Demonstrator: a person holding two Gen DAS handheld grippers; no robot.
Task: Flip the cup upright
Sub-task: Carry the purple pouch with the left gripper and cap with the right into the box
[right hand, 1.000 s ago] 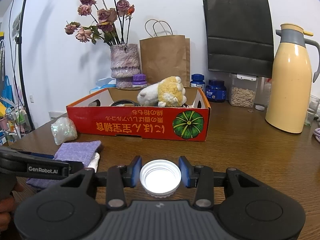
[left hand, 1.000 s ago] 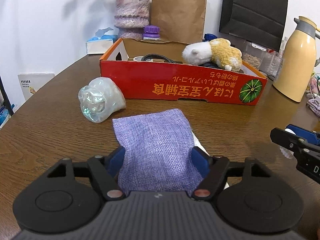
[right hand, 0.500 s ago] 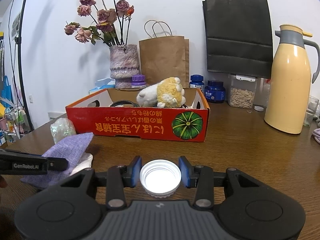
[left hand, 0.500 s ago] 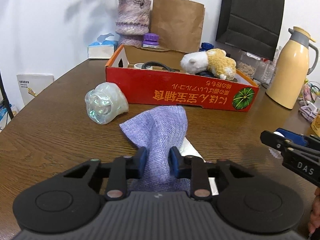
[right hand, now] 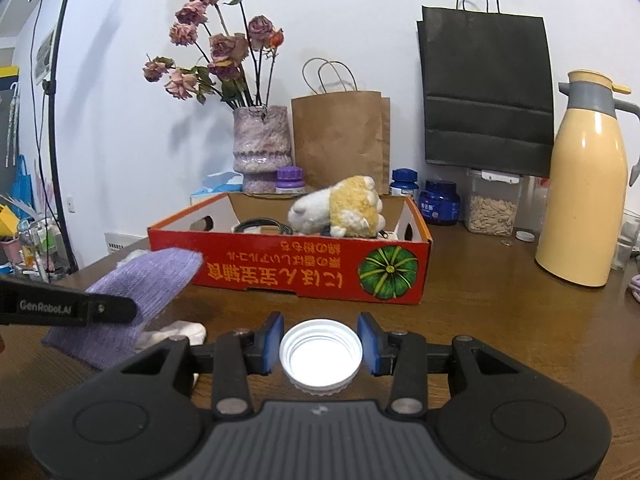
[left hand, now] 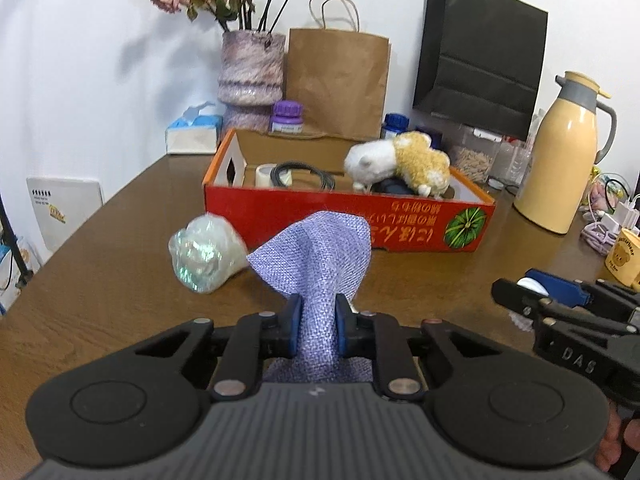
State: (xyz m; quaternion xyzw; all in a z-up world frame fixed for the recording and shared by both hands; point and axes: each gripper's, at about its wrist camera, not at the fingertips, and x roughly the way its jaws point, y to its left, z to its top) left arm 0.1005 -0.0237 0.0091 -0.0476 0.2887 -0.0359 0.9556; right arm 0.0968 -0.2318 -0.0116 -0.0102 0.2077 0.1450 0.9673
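Left hand-held gripper: jaws have just been closing and now pinch a purple cloth between the blue pads. The cloth bunches at the pinch and fans out above it, its far end raised off the tabletop. A scrap of white material lies on the wood under the cloth's near edge.

Right hand-held gripper: pads pressed on either side of a white, ribbed, round cup, its open mouth facing the camera, bright inside. Held low, just above the tabletop. In the left view this gripper shows at the right edge, with the white piece between its tips.

Behind: red box with a pumpkin print, holding a plush toy, a black cable coil and a tape roll. Iridescent crumpled wrap sits left of the cloth, near the box front. Cream thermos at far right. Vase of dried roses, a brown bag and a black bag along the wall.
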